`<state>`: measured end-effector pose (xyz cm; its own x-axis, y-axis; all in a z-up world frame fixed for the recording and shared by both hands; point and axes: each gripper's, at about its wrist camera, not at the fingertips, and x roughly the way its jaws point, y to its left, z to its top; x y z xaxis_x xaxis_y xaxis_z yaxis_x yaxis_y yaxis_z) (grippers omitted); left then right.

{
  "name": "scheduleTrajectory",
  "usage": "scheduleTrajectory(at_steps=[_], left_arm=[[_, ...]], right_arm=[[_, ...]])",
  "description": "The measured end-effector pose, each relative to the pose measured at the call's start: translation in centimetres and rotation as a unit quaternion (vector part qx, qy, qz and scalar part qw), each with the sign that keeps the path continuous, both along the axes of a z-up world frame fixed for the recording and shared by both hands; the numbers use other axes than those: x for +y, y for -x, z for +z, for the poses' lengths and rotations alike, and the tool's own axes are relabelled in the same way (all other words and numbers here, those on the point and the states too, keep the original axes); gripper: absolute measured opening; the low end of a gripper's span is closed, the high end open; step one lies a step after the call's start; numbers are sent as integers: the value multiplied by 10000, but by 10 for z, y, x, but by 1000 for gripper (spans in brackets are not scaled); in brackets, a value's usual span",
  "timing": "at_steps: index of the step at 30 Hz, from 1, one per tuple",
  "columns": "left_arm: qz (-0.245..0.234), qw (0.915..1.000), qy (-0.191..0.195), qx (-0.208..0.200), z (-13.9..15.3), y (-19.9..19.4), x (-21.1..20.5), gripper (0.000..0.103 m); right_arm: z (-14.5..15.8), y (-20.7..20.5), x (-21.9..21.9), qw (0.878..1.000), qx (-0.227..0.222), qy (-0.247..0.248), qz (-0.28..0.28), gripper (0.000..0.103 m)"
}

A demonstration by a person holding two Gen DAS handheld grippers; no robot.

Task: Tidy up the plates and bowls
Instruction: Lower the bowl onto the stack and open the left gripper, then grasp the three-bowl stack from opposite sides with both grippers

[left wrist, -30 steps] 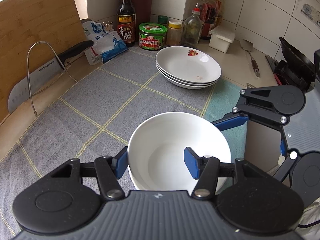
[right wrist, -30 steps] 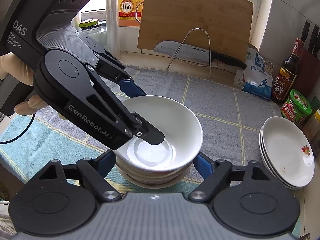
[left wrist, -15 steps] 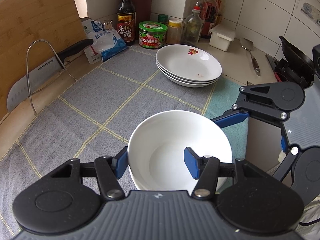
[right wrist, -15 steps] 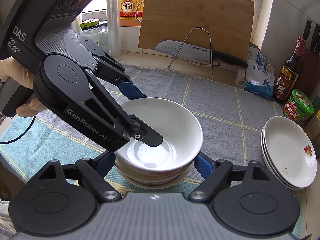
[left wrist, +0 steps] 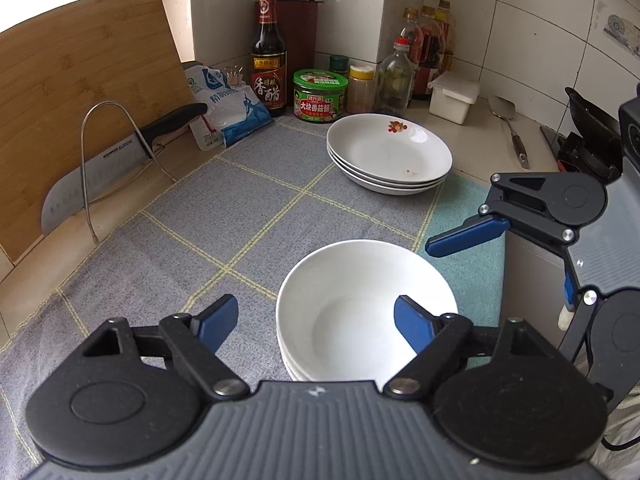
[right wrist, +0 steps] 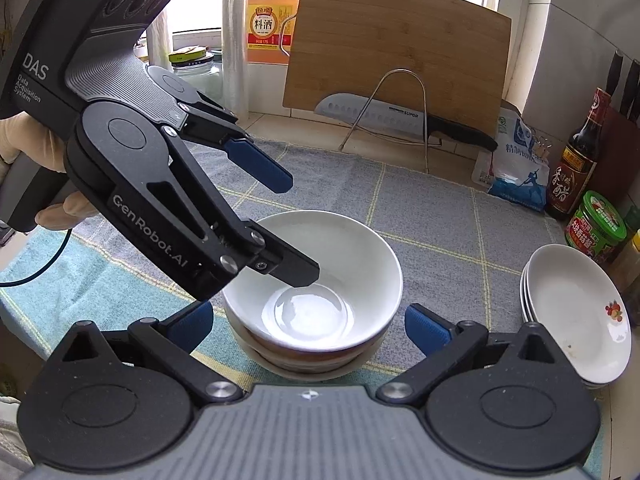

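Note:
A white bowl (left wrist: 360, 304) sits on top of a stack of bowls (right wrist: 316, 352) on the grey checked mat. My left gripper (left wrist: 316, 318) is open and lifted above the bowl's near rim, holding nothing; it also shows in the right wrist view (right wrist: 286, 224). My right gripper (right wrist: 308, 326) is open, its fingers on either side of the bowl stack without touching it; it also shows in the left wrist view (left wrist: 464, 236). A stack of three shallow white plates (left wrist: 390, 152) with a red print stands at the back right of the mat, also seen in the right wrist view (right wrist: 576, 312).
A wooden cutting board (left wrist: 76, 92) and a cleaver (left wrist: 104, 168) in a wire rack (left wrist: 108, 148) stand along the left. Bottles and jars (left wrist: 320, 94), a salt bag (left wrist: 228, 108), a white box (left wrist: 454, 96) and a spatula (left wrist: 510, 124) line the back. A wok (left wrist: 592, 124) sits far right.
My left gripper has let go of the top bowl, opened wide and lifted up and back. The bowl now rests on the stack. My right gripper has stayed open around the stack.

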<state>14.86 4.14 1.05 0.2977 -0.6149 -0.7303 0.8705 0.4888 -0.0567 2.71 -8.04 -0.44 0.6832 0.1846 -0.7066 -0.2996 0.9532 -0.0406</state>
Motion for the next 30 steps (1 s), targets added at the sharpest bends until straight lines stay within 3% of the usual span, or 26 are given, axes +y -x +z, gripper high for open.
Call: scheduleTrajectory(at_steps=[10, 20, 30], left_arm=[[53, 9990, 235, -387, -1, 32, 38, 97], [377, 9991, -174, -76, -56, 45, 41, 97], [591, 9975, -338, -178, -67, 43, 22, 95]], right_arm=[[-6, 12, -4, 9998, 111, 116, 102, 103], [-50, -4, -25, 9965, 722, 328, 269, 103], [-61, -26, -34, 9892, 632, 361, 1275, 103]])
